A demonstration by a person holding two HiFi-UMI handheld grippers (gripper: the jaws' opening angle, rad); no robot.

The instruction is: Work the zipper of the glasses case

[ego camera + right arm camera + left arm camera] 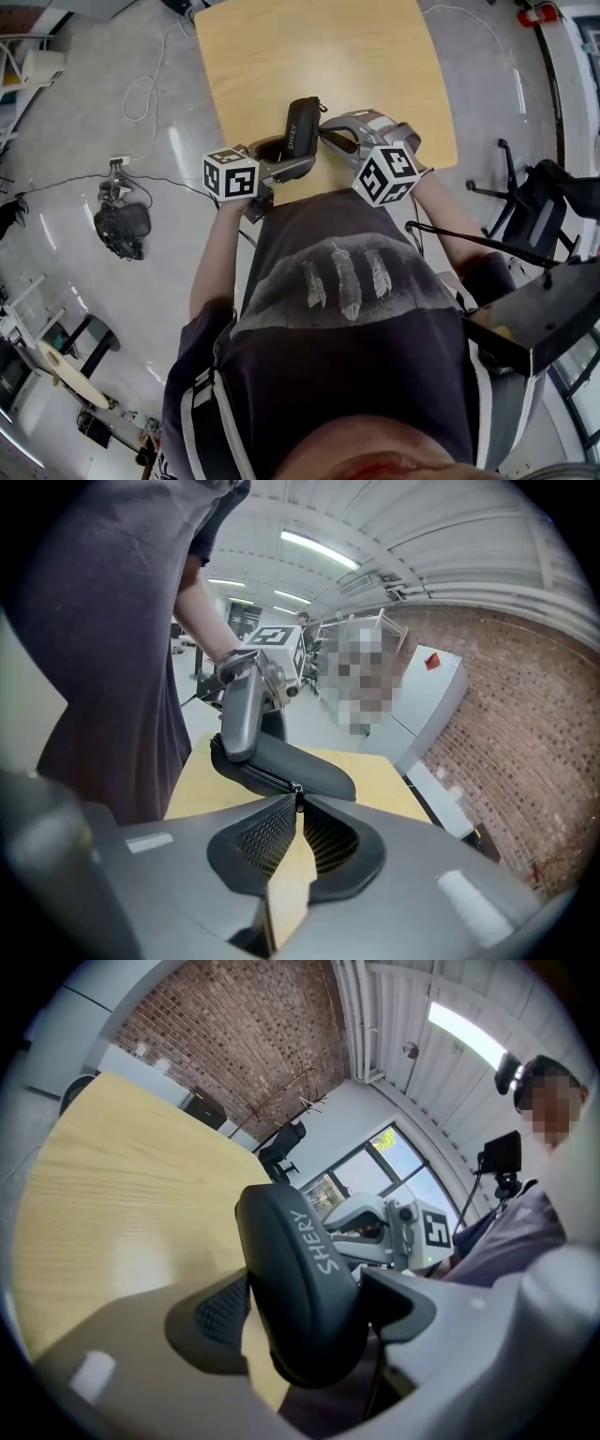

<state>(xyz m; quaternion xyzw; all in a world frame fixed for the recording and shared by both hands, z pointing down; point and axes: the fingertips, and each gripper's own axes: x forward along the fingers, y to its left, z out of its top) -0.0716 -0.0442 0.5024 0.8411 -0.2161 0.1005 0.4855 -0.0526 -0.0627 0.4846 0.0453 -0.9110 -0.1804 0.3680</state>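
- Right gripper (298,805) is pinched nearly shut on the zipper pull (298,789).
- Left gripper (309,1309) clamps, jaws wide, across the glasses case (291,1241), held above the table (281,47) edge.
- I judge the pull must slide sideways, since the case's long axis lies across my right gripper.

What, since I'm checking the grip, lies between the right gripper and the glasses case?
Only the zipper pull: the right gripper pinches it at its tips, right beside the glasses case. The right gripper view shows this.
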